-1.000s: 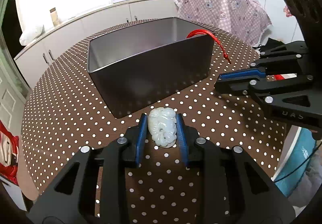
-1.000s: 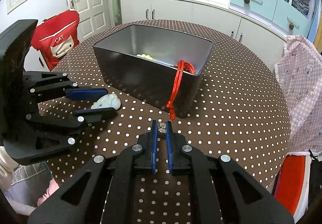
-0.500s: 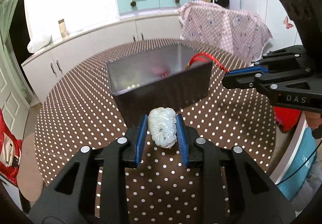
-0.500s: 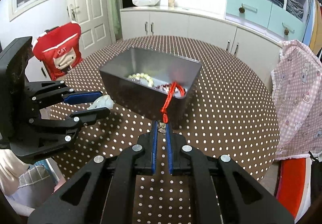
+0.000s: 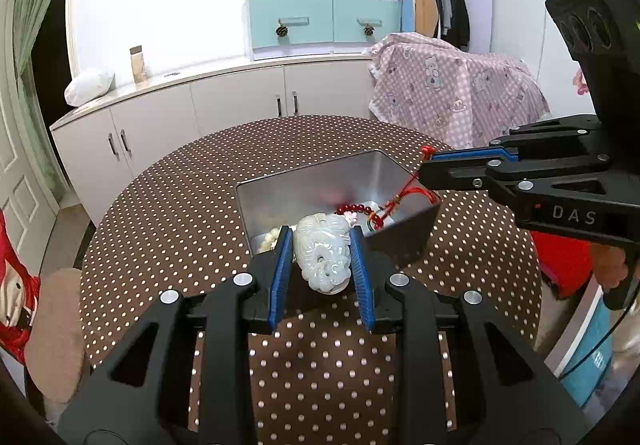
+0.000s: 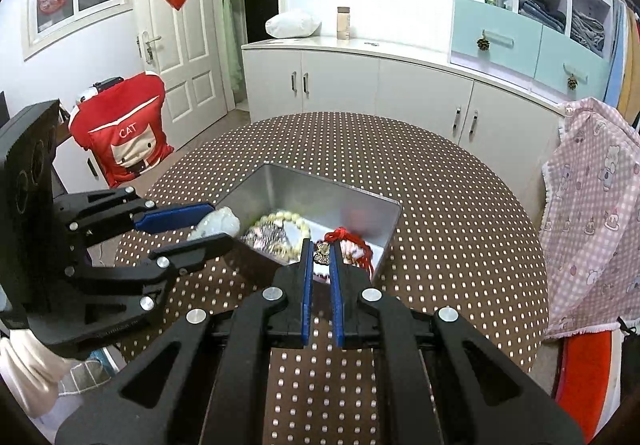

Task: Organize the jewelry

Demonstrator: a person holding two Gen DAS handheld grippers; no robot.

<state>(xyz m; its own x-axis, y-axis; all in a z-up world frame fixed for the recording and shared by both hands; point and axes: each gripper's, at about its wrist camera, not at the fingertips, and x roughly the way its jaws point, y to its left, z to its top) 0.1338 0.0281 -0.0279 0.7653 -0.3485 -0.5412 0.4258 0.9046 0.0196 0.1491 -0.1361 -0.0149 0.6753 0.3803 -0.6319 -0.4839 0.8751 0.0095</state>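
My left gripper [image 5: 319,241] is shut on a white carved jade pendant [image 5: 323,253] and holds it in the air by the near left rim of the grey metal box [image 5: 320,181]. The pendant also shows in the right wrist view [image 6: 216,223]. My right gripper [image 6: 321,245] is shut on a small metal charm [image 6: 321,252] tied to a red cord [image 6: 352,239], above the box's near right rim [image 6: 390,229]. The cord trails into the box [image 5: 404,197]. Inside lie a pale bead bracelet [image 6: 286,219] and a red bead string [image 5: 358,211].
The round table [image 6: 460,237] has a brown polka-dot cloth. A red-covered chair [image 6: 124,133] stands at the left, a pink checked cloth [image 6: 596,213] over a chair at the right. White cabinets [image 6: 380,89] run behind.
Both grippers have risen well above the table with their loads. The pendant now hangs at the box's rim, and the charm with its red cord sits over the box instead of on the cloth.
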